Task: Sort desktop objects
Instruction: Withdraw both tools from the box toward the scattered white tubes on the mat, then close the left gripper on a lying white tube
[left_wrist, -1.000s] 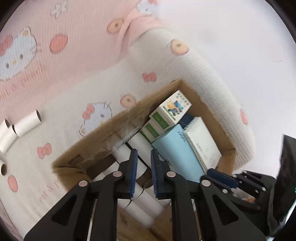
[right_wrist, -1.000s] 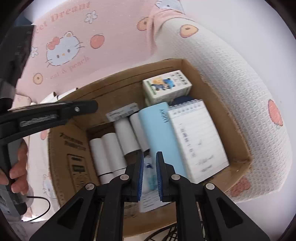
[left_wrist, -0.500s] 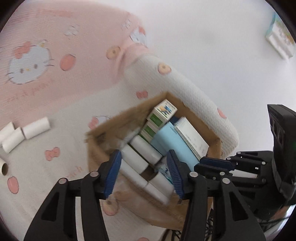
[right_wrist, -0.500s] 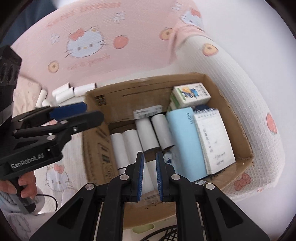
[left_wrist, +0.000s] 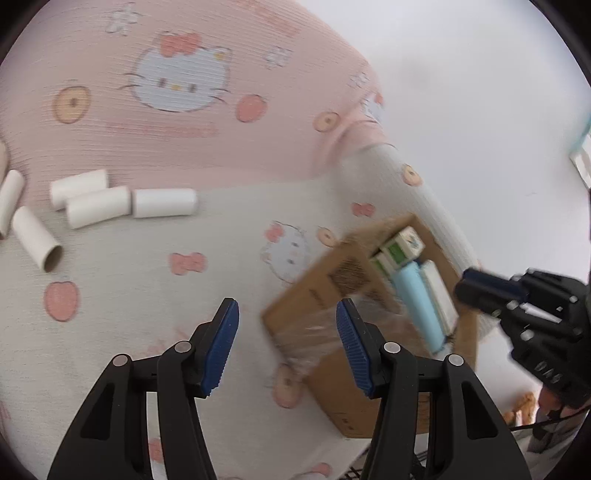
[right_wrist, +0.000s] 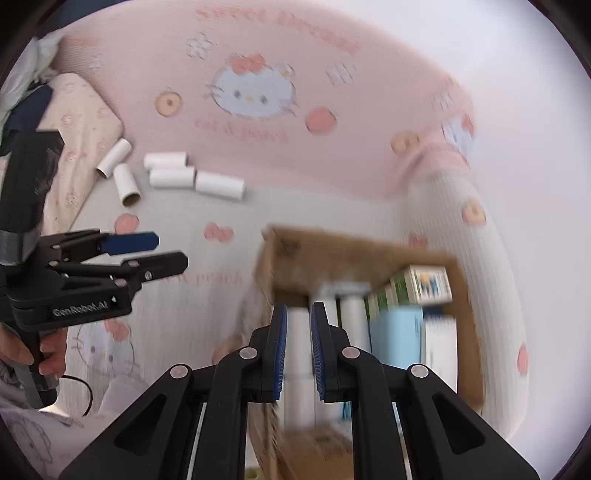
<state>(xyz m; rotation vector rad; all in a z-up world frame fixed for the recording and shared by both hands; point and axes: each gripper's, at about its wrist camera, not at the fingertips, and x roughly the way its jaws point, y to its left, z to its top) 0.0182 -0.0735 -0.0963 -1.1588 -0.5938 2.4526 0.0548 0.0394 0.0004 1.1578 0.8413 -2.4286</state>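
Lying on the blanket, five white tubes sit well apart from the box, which holds more tubes, cartons and notebooks. Left gripper hangs wide open and empty over the blanket beside the box. Right gripper hovers above the box, fingers close together; whether they touch anything, I cannot tell.

Bright, soft, nearly shadowless daylight; heavy motion blur on the cardboard box; fisheye bending, dark corners.
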